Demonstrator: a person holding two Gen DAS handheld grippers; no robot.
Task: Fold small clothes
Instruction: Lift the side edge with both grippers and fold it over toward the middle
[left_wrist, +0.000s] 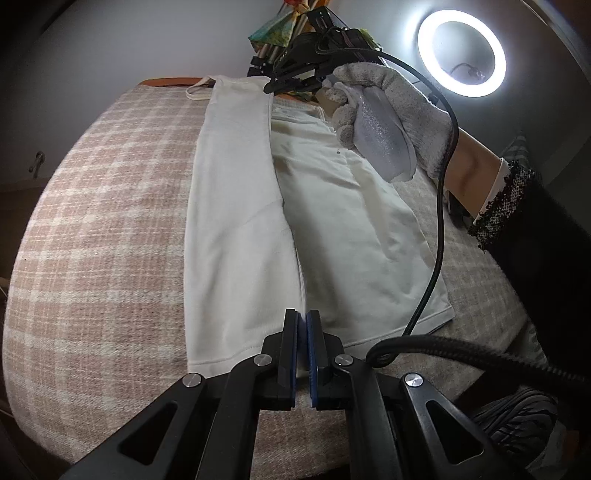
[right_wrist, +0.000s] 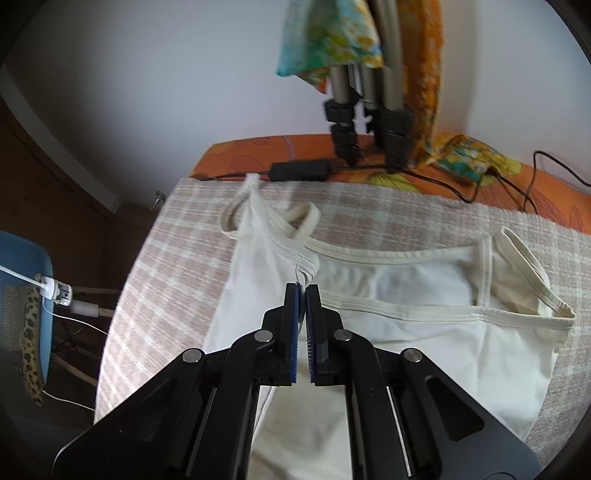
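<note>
Cream tank top (left_wrist: 240, 221) is spread out on the checked tablecloth (left_wrist: 103, 221), with one side folded over lengthwise so there's a long ridge running down the middle of it. Left gripper (left_wrist: 305, 321) is at the hem end of that ridge, jaws pinched together on the folded edge. Right gripper (right_wrist: 305, 290) is at the other end of the top, up by the neckline, jaws clamped on the bunched trim where the strap (right_wrist: 295, 219) meets the neck binding. From the left camera you can see that right gripper (left_wrist: 291, 83) held by a gloved hand (left_wrist: 388, 110). Past the strap end of the top there's an orange cloth (right_wrist: 258, 147) with a black power brick (right_wrist: 300, 170) and cables on it, plus tripod legs (right_wrist: 365, 110) draped with colourful fabric. Ring light (left_wrist: 461, 53) glows beyond the gloved hand.
</note>
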